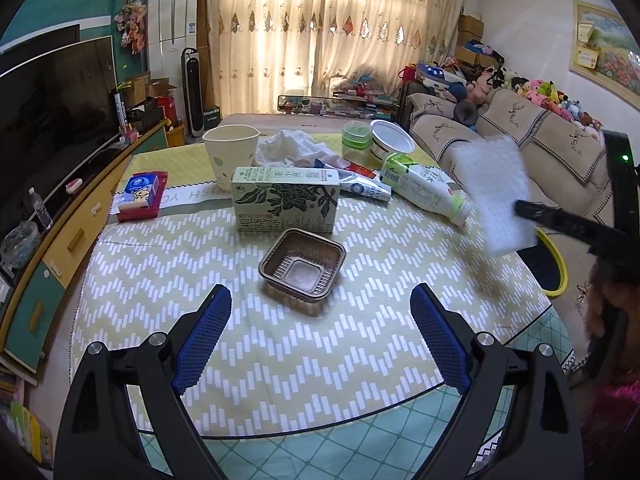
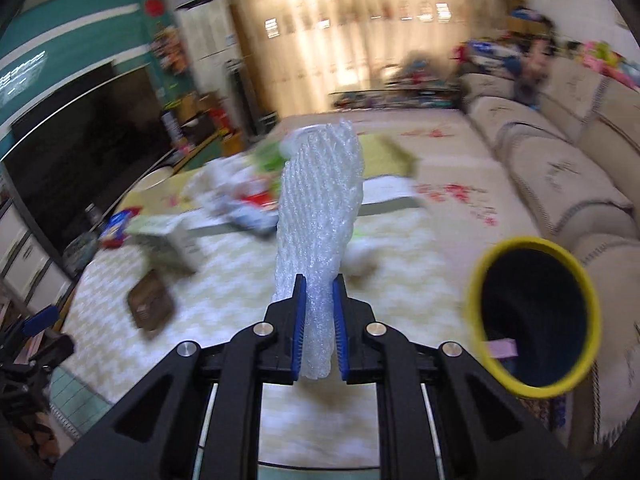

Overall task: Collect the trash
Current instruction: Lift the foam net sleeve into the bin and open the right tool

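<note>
My right gripper (image 2: pixel 319 286) is shut on a white foam net sleeve (image 2: pixel 320 208), which stands up from the blue pads above the table; in the left wrist view the same foam sleeve (image 1: pixel 494 192) hangs at the right, pinched by the right gripper (image 1: pixel 524 210). A yellow-rimmed dark bin (image 2: pixel 534 320) sits to its right beside the table. My left gripper (image 1: pixel 320 320) is open above the table's near part, just short of a brown plastic tray (image 1: pixel 303 270). Behind the tray lie a green tea carton (image 1: pixel 286 202), a white-green bottle (image 1: pixel 424 188) on its side, a tube (image 1: pixel 366 189) and crumpled tissue (image 1: pixel 290 146).
A cream cup (image 1: pixel 230 152), a green-lidded jar (image 1: pixel 356 140), a round tin (image 1: pixel 392 142) and a red tissue pack (image 1: pixel 140 196) stand on the patterned tablecloth (image 1: pixel 160 280). A TV (image 1: pixel 56 108) on a cabinet runs along the left, a sofa (image 1: pixel 552 148) along the right.
</note>
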